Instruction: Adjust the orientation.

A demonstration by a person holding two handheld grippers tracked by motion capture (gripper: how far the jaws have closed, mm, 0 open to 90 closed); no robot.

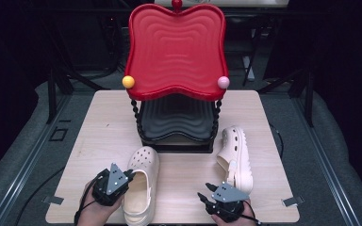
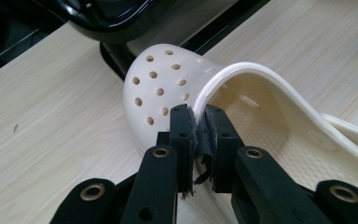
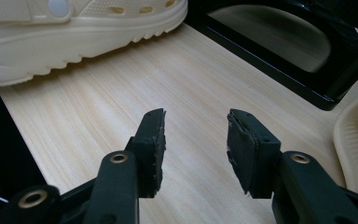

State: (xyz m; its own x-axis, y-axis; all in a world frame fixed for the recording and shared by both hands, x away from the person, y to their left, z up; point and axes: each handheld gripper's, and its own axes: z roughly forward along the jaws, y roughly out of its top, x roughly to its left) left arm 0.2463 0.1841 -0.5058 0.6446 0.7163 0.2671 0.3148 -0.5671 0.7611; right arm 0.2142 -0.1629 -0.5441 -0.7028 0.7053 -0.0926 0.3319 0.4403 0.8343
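At the lower left of the high view, the left gripper (image 1: 131,175) had its jaws pinched on the rim of a cream perforated clog (image 1: 140,184) that lay sole-down on the light wooden table (image 1: 103,127). In the left gripper view the two black jaws met on the edge of that clog's opening, just behind its holed toe. At the lower right, the right gripper (image 1: 202,193) hovered over bare tabletop with its jaws spread wide and nothing between them. A second clog (image 1: 236,157) lay on its side at the right of the table, near the right gripper. A two-tier stand filled the upper centre, with a red tray (image 1: 176,49) above a black tray (image 1: 176,120).
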